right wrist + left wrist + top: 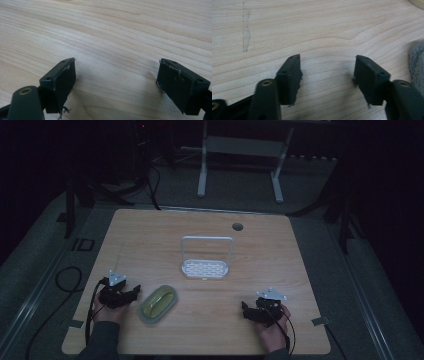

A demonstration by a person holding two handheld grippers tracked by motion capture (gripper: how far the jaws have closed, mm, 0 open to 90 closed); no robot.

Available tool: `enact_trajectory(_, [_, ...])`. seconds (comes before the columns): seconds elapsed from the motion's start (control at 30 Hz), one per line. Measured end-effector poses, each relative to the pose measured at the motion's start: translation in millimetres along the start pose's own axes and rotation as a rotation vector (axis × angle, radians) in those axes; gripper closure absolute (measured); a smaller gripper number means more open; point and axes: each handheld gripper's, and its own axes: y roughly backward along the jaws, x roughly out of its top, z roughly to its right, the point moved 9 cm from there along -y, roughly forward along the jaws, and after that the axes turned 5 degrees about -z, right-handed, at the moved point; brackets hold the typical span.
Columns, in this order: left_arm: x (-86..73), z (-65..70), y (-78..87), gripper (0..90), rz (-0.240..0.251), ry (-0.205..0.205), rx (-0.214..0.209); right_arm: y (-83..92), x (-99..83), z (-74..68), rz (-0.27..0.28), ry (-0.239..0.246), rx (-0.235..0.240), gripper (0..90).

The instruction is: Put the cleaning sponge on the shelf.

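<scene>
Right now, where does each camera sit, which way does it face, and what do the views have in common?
High view: above the person's side, looking forward and down at the table, rack and oval dish; both hands and the left tongs and right tongs show.
Left gripper view: on the left tongs, facing bare wood; open jaws show.
Right gripper view: on the right tongs, facing bare wood; open jaws show.
Shared: the same wooden tabletop.

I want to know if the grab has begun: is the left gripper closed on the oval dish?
No: the left gripper has its jaws spread over bare wood, and the oval dish lies apart beside it.
</scene>
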Motion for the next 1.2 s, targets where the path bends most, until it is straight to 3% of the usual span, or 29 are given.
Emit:
enact_trajectory(0.13, [0.1,1.9,2.1,48.2,-0.012,-0.01,-0.01,-0.3,0.3,0.2,0.001,0.001,0.0,15.1])
enact_trajectory(0.27, [-0.5,10.7,6.6,57.5,-0.038,-0.02,-0.062,-0.3,0.2,0.2,0.0,0.0,-0.001,15.1])
enact_trajectory(0.47, [3.1,25.5,19.5,67.7,-0.028,-0.047,-0.136,-0.1,0.0,0.1,-0.001,-0.001,-0.003,15.1])
enact_trajectory(0.77, [10.7,46.7,38.5,67.3,-0.025,-0.077,-0.214,0.0,-0.1,0.0,-0.001,-0.003,-0.005,15.2])
enact_trajectory(1.2, [22.3,66.8,65.7,62.3,-0.006,-0.116,-0.26,0.2,-0.3,-0.3,0.0,-0.005,-0.007,15.2])
